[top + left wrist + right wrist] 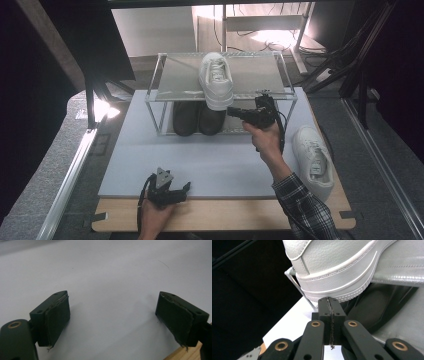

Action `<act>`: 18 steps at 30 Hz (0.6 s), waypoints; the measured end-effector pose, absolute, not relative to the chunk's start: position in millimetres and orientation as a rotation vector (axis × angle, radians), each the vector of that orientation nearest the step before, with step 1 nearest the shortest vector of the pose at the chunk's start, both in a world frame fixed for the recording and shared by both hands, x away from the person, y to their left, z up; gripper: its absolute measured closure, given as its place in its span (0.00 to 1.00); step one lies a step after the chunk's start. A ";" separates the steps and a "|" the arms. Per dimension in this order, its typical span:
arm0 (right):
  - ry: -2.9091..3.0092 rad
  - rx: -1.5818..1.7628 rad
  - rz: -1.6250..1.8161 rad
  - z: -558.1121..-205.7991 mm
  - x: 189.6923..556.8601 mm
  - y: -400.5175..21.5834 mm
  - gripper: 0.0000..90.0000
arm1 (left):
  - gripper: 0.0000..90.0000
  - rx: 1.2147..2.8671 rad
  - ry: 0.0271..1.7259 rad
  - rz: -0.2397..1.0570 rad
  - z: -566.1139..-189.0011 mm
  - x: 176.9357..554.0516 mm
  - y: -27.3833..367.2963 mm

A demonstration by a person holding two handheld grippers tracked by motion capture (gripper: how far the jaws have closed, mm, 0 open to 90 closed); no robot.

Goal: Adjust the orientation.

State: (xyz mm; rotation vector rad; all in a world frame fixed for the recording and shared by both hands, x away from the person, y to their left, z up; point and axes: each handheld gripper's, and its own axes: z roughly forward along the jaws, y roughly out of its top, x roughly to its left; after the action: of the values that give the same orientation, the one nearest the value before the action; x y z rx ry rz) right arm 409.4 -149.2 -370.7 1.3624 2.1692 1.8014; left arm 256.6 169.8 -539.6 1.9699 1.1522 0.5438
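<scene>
A white sneaker (pixel 216 79) lies on the top shelf of a clear rack (pixel 175 82), its heel hanging over the front edge. My right gripper (pixel 231 111) is just right of that heel and slightly lower, pointing left. In the right gripper view my right gripper (pixel 329 302) is shut with nothing between its pads, its tips just under the sneaker's heel sole (pixel 332 270). Whether they touch it I cannot tell. A second white sneaker (pixel 313 160) lies on the table at the right. My left gripper (pixel 186 187) rests open near the front edge, and in its own view my left gripper (pixel 112 315) is over bare mat.
A pair of black shoes (pixel 197 118) stands on the rack's lower shelf; one black shoe (pixel 372 307) is also beyond my right jaws. A pale mat (pixel 150 150) covers the wooden table (pixel 225 215). Dark stands and cables crowd the far right (pixel 350 60).
</scene>
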 end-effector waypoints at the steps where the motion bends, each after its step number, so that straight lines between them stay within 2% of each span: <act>1: 2.169 1.363 1.798 -371.3 411.7 -147.6 1.00 | 0.14 1.971 1.152 0.544 -539.6 256.7 169.9; 18: 2.165 1.396 1.755 -370.6 431.7 -128.8 0.99 | 0.14 1.970 1.152 0.544 -539.6 256.7 169.9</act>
State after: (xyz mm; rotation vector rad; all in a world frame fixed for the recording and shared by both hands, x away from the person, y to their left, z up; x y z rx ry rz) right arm 431.7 -128.8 -370.6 1.3955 2.1647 1.7547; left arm 256.7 169.9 -539.6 1.9702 1.1519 0.5441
